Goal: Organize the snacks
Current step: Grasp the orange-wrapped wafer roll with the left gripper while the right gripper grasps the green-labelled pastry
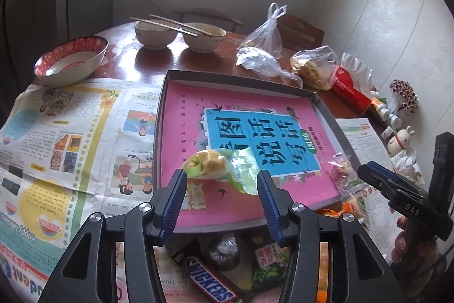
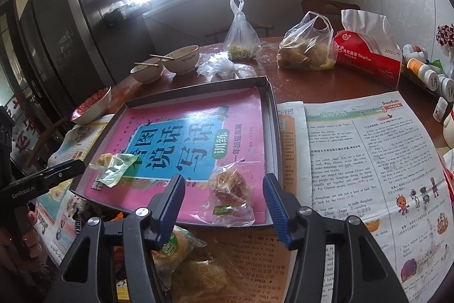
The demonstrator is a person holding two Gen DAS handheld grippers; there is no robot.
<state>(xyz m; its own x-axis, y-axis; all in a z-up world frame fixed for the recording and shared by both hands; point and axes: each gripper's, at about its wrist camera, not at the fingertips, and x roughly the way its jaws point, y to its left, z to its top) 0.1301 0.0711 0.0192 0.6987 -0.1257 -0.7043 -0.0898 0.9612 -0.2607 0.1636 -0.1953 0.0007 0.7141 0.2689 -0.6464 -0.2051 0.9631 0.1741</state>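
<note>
A shallow grey box [image 1: 167, 93] holds a pink book [image 1: 181, 115]. On the book lie a green-wrapped pastry [image 1: 211, 163] and a clear-wrapped bun [image 2: 231, 189]; the pastry also shows in the right wrist view [image 2: 113, 163]. My left gripper [image 1: 222, 183] is open and empty just in front of the green pastry. My right gripper [image 2: 224, 189] is open and empty around the bun's near side. Below the left gripper lie a Snickers bar [image 1: 211, 284], a dark wrapped ball [image 1: 224, 249] and a green pea packet [image 1: 269, 263]. A wrapped cake [image 2: 181, 254] lies below the right gripper.
Newspaper [image 1: 56, 138] covers the table left and right of the box [image 2: 369, 161]. A red-rimmed bowl [image 1: 71, 58], two bowls with chopsticks [image 1: 181, 36], plastic food bags [image 2: 306, 47], a red tissue pack [image 2: 369, 56] and small bottles [image 2: 425, 73] stand at the back.
</note>
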